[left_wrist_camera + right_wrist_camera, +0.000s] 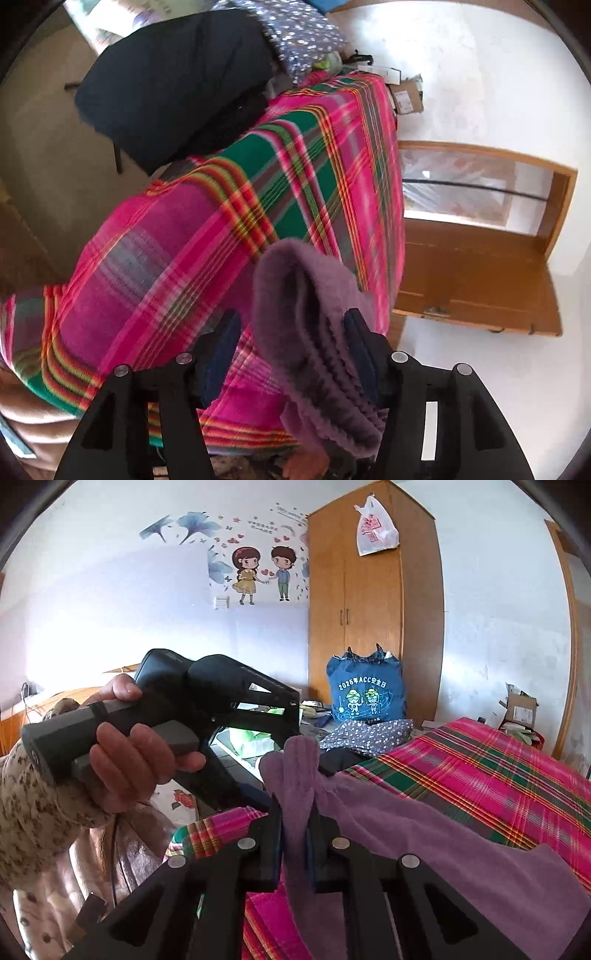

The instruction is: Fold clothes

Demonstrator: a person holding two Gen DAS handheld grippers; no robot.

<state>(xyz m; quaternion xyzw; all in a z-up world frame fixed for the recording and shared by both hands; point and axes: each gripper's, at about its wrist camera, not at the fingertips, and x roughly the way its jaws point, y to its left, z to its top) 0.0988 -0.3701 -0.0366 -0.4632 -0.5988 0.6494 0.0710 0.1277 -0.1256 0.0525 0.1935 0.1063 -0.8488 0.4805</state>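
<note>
Your right hand-held gripper (295, 821) is clamped on the purple garment (424, 834) above the plaid bed cover (498, 760); your left hand-held gripper (291, 325) stands apart, garment against one finger.

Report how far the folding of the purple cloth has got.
Done: nothing looks finished; no folded pile shows. In hand: the right gripper pinches a bunched edge of the purple cloth, while the left gripper stands open around another part. Left: smoothing and folding it on the plaid blanket.
</note>
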